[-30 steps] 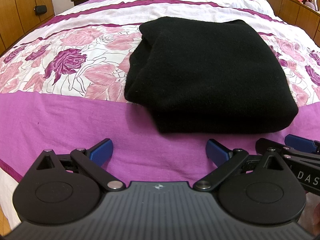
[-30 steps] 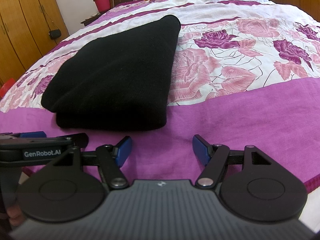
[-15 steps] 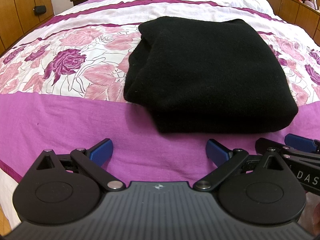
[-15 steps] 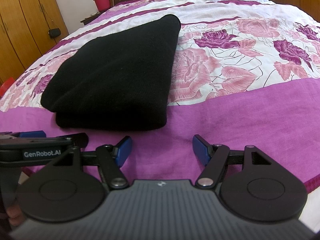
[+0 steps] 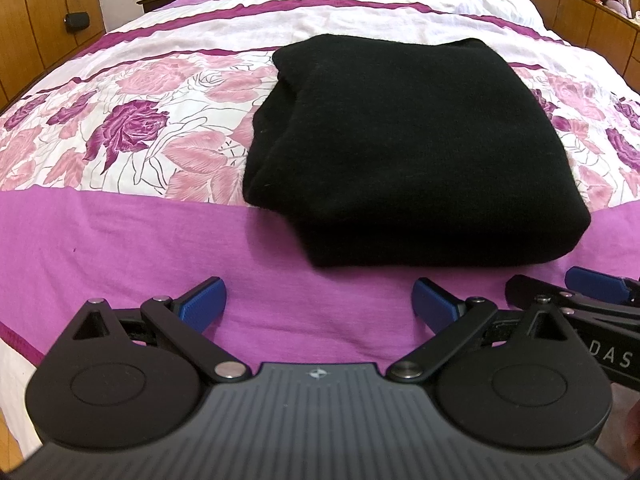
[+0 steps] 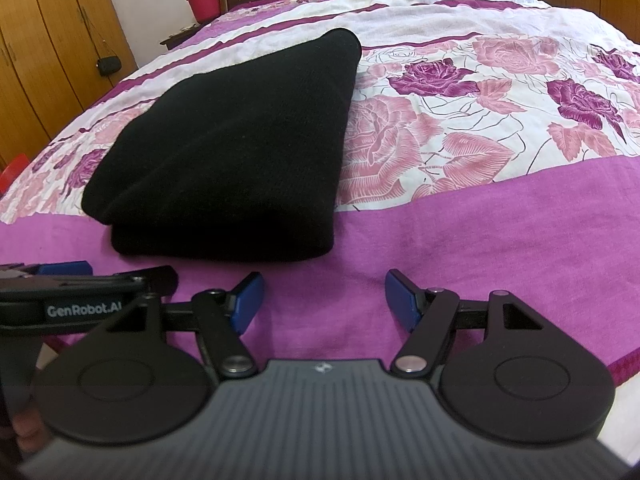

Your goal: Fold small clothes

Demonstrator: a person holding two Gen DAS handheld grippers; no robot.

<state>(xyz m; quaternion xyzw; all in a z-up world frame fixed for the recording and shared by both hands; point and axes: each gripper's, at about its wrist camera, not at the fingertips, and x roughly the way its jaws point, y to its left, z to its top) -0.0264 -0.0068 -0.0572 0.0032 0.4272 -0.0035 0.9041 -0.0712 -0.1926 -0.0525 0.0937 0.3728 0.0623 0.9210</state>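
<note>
A black knit garment lies folded into a thick rectangle on the bed, its folded edge toward me. My left gripper hovers open over the purple band of the bedspread just short of that edge, nothing between its blue pads. In the right wrist view the same garment sits up and to the left, and my right gripper is open and empty in front of its near right corner. Each gripper shows at the edge of the other's view, side by side.
The floral pink and purple bedspread covers a large bed. Wooden wardrobes stand at the left, a wooden bed frame at the right. A pink bucket sits on a bedside cabinet, with pillows and an orange item near the headboard.
</note>
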